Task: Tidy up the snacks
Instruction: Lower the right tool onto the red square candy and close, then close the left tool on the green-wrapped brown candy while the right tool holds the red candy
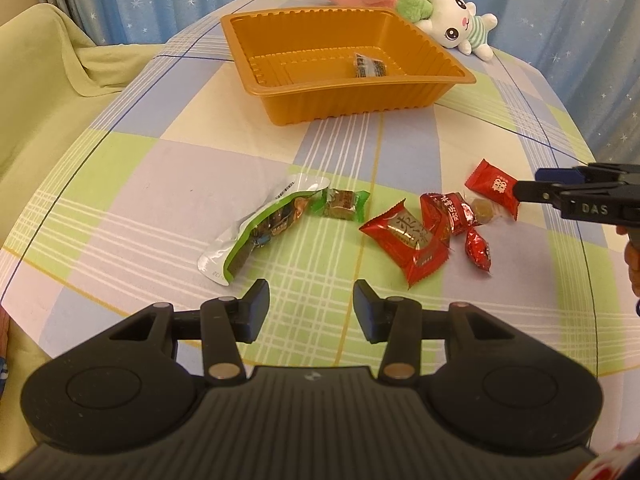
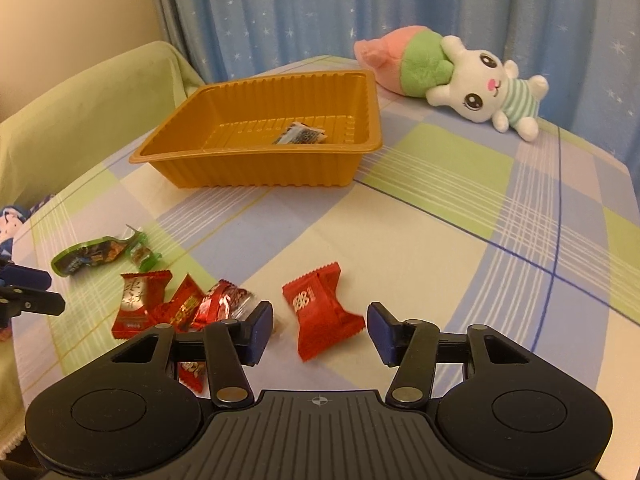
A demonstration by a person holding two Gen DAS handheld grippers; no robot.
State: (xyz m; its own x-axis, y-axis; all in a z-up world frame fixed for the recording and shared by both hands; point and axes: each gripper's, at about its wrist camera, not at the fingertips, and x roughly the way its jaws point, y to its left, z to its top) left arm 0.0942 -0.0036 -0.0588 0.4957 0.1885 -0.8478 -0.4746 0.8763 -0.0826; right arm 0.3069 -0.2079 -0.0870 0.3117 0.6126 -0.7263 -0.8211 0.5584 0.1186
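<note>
An orange tray [image 1: 420, 92] [image 2: 256, 168] stands at the back of the table with one dark wrapped snack [image 1: 366, 67] [image 2: 300, 135] inside. Loose on the cloth lie a long green packet [image 1: 260, 228] [image 2: 92, 258], a small green candy [image 1: 340, 205] [image 2: 142, 255] and several red candies [image 1: 412, 240] [image 2: 140, 306]. My left gripper [image 1: 311, 310] is open and empty, just short of the green packet. My right gripper [image 2: 320, 330] is open, its fingers either side of a red candy [image 2: 322, 316] [image 1: 494, 186] that lies on the cloth.
A plush rabbit [image 1: 452, 20] [image 2: 484, 88] lies at the back of the table behind the tray. A green-covered chair [image 1: 40, 80] [image 2: 80, 120] stands at the left. Blue star curtains hang behind. The checked tablecloth [image 2: 480, 220] covers the table.
</note>
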